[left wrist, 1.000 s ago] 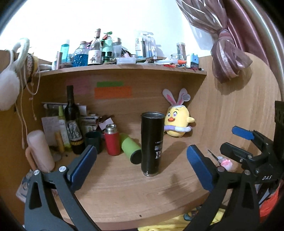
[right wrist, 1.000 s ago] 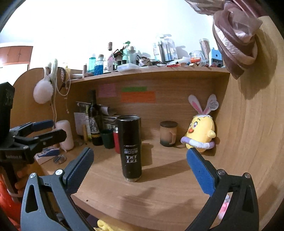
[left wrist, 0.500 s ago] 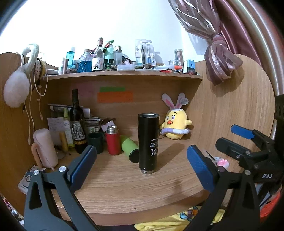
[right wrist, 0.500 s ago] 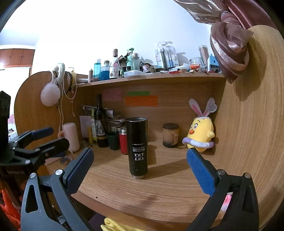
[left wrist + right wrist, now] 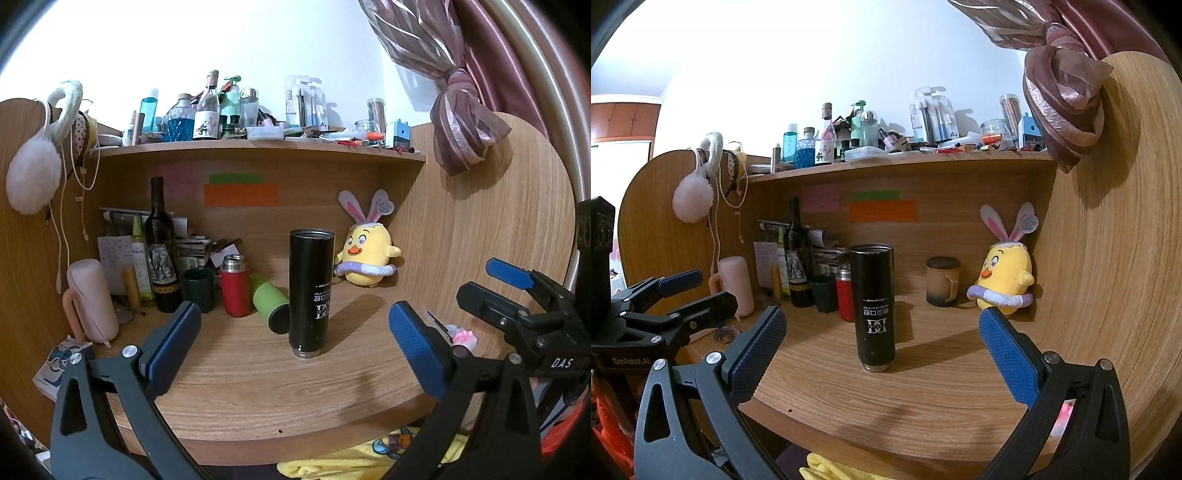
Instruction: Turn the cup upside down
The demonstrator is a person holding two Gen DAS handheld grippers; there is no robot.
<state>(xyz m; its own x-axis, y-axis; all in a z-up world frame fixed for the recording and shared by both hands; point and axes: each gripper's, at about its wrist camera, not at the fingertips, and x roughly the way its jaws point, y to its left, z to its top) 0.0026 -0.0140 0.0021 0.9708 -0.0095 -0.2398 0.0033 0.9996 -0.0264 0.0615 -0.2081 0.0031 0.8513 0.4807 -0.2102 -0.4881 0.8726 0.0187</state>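
Note:
A tall black tumbler cup (image 5: 310, 291) stands on the wooden desk (image 5: 258, 387), its white print upside down; it also shows in the right wrist view (image 5: 873, 306). My left gripper (image 5: 295, 350) is open and empty, held back near the desk's front edge with the cup between and beyond its fingers. My right gripper (image 5: 882, 354) is open and empty, also short of the cup. The right gripper appears at the right of the left wrist view (image 5: 517, 295), and the left gripper at the left of the right wrist view (image 5: 676, 295).
Behind the cup are a red flask (image 5: 234, 286), a lying green bottle (image 5: 269, 302), a dark green mug (image 5: 199, 288), a wine bottle (image 5: 160, 251), a brown mug (image 5: 942, 280) and a yellow chick plush (image 5: 365, 258). A pink roll (image 5: 92, 299) stands left. A cluttered shelf (image 5: 258, 147) hangs above.
Both grippers have pulled back from the cup and risen a little, so the cup looks smaller and farther. Both stay open. The cup has not moved.

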